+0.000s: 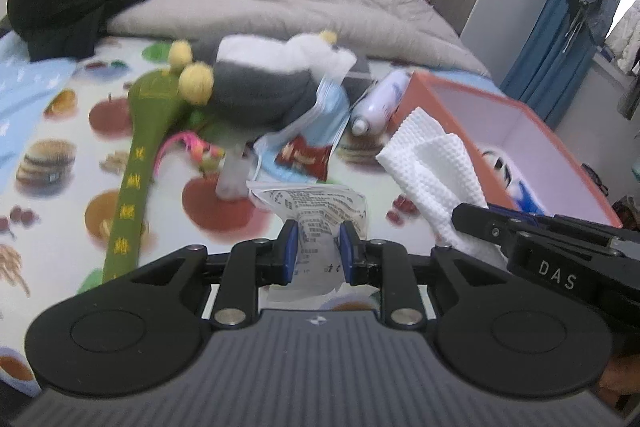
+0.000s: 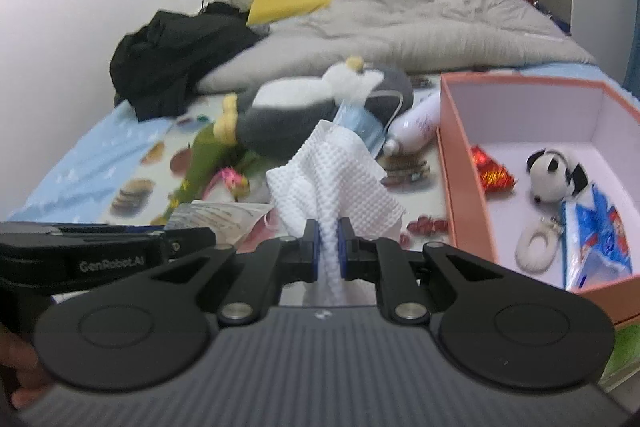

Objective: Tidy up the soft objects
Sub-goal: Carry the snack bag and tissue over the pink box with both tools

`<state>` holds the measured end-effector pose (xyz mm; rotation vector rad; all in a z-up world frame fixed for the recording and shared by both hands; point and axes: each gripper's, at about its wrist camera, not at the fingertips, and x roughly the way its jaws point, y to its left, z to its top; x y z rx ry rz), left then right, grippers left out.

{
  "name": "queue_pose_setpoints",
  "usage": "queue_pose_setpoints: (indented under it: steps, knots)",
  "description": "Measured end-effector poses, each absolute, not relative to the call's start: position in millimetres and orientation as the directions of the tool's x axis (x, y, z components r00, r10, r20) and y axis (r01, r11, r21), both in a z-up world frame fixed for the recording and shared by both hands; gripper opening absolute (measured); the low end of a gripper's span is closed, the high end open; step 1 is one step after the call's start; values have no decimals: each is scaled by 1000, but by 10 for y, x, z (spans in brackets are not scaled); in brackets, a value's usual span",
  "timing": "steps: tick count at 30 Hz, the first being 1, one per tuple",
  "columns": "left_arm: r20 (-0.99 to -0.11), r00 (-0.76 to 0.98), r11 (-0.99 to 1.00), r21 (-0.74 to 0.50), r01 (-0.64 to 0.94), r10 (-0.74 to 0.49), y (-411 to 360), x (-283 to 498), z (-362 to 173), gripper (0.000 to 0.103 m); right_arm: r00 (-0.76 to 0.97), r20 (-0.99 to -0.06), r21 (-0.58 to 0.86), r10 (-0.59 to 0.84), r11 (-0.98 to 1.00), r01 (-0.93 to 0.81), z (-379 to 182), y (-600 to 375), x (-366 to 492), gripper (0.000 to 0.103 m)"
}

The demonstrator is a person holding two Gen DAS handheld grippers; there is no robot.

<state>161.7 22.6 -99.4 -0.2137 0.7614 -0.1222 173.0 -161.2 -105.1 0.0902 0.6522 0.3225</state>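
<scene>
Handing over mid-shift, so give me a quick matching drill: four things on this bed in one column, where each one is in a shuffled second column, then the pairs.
Things:
1. white textured cloth
2. printed plastic packet
3. small panda plush
4. white spray bottle

Places:
A. inside the pink box
B. clamped in the left gripper
C. lying on the bed sheet beside the box
D. clamped in the right gripper

Pairs: 1-D, 2-B, 3-A, 4-C
</scene>
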Motion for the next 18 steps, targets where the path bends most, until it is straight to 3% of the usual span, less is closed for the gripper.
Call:
queue_pose_setpoints:
  steps: [18]
  knots:
    - [-487, 810, 939, -266, 219, -326, -494, 1996, 230, 26, 889, -418, 93, 188, 982, -164, 99, -2188, 1805, 13]
